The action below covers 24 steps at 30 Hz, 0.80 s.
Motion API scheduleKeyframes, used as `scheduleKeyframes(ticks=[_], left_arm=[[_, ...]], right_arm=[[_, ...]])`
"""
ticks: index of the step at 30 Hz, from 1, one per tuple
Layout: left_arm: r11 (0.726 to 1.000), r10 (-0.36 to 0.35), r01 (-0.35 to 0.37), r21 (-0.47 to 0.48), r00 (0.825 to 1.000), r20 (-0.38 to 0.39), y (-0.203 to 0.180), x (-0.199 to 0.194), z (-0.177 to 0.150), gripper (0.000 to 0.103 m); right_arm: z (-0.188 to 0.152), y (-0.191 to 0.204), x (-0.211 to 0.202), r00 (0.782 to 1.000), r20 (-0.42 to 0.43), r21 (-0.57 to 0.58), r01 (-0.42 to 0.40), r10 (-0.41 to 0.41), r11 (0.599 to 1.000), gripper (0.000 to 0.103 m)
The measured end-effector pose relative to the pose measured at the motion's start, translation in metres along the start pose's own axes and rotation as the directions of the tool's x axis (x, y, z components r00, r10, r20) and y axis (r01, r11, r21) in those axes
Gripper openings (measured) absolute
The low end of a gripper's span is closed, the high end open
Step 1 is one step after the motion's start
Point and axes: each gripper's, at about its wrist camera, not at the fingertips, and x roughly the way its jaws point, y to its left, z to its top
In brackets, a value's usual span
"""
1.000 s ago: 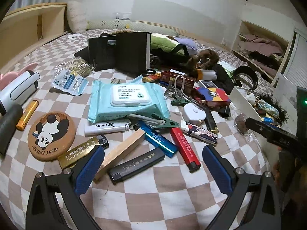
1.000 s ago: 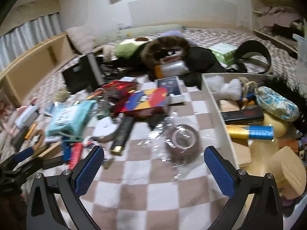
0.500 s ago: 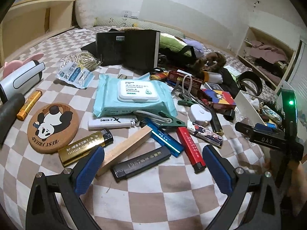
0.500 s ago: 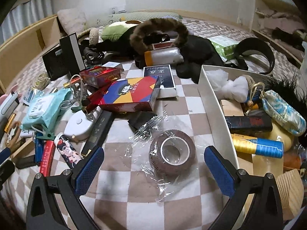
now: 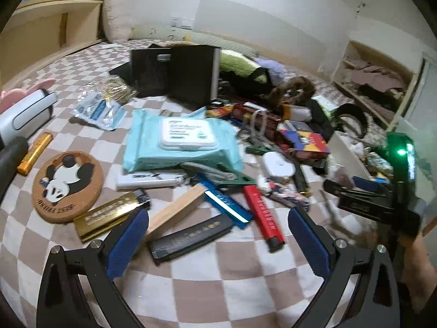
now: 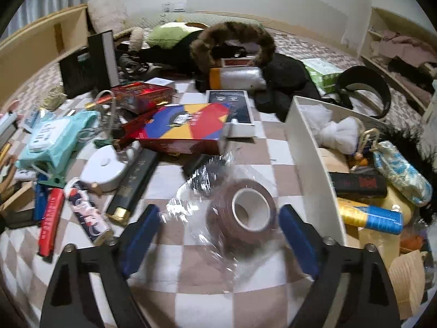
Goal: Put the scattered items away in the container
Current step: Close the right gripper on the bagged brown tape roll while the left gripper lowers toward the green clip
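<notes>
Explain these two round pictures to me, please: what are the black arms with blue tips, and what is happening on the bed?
Each picture comes from a fisheye camera on a hand-held gripper that a person carries; no robot is here. The blue tips are its two fingers.

The left hand-held gripper hangs open over lighters and a wooden block on the checked bedcover.

The right hand-held gripper has just been closing around a brown tape roll in clear wrap. The roll sits between the fingers, one pad close beside it, but I cannot tell if it is gripped yet.

The white container beside it already holds several things.
</notes>
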Motion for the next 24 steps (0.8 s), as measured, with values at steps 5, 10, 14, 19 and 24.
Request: scheduleKeyframes(ticks=[5,10,14,19,24], left_arm=[[0.997,-0.057,0.058,0.059,0.998,-0.02,-0.016,0.01,0.01,0.101],[0.991,-0.095,0.1,0.088,0.994,-0.058,-0.024,0.026,0.022,0.1],[0.989,-0.103,0.113,0.094,0.989,-0.107,-0.026,0.045,0.027,0.083],[0.989,-0.074,0.091,0.115,0.987,-0.141,-0.03,0.064,0.03,0.074],[0.993,-0.051,0.067,0.094,0.986,-0.161,-0.022,0.072,0.031,0.063]], right_arm=[[0.001,-0.011,-0.004,1.0,0.009,0.041,0.013,-0.014,0.999,0.063],[0.004,-0.025,-0.01,0.997,0.029,0.127,-0.07,0.067,0.989,0.06],[0.004,-0.026,-0.016,0.991,0.045,0.156,-0.133,0.127,0.979,0.059],[0.001,-0.021,-0.013,0.977,0.026,0.176,-0.214,0.213,0.961,0.056],[0.0,-0.017,-0.016,0.968,0.027,0.175,-0.249,0.248,0.952,0.056]])
